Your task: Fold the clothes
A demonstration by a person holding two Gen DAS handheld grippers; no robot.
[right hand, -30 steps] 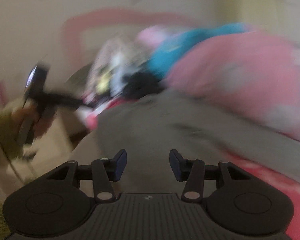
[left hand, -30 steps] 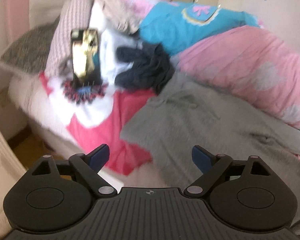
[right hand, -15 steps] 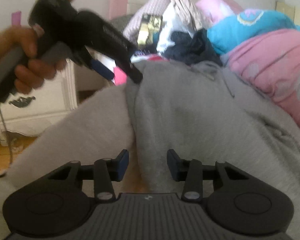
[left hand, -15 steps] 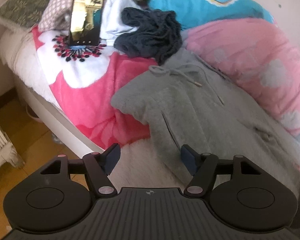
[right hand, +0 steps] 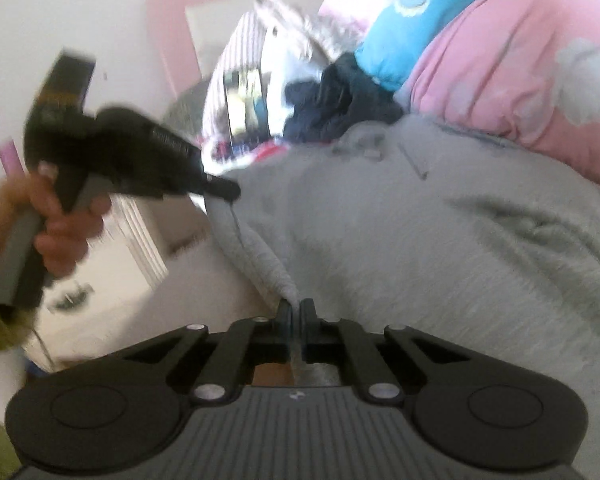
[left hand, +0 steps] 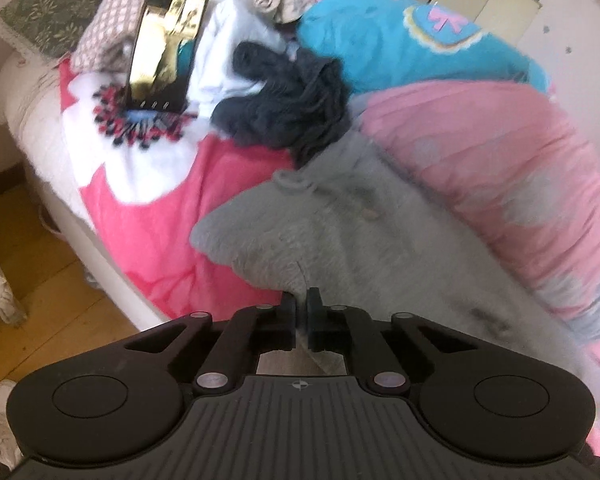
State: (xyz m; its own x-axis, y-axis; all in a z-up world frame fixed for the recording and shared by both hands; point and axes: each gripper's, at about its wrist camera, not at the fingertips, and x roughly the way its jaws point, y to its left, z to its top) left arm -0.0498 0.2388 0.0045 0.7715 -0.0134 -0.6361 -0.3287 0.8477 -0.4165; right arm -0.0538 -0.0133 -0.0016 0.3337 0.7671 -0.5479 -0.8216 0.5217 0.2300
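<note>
Now both the left claw [left hand: 300,300] and right claw [right hand: 298,308] pinch the grey sweatpants [left hand: 380,248] at the bed [left hand: 40,140] edge; thin grips could slip when lifted.

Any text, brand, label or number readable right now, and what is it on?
No text can be read in either view.
Left gripper: a pale strip of lettering along its body in the right wrist view, too blurred to read.
Phone: the screen shows a picture and small icons, no legible words.
Gripper bases: only a small crosshair mark, no letters.
Grey sweatpants and blue garment: no printed words, only a bow patch.
</note>
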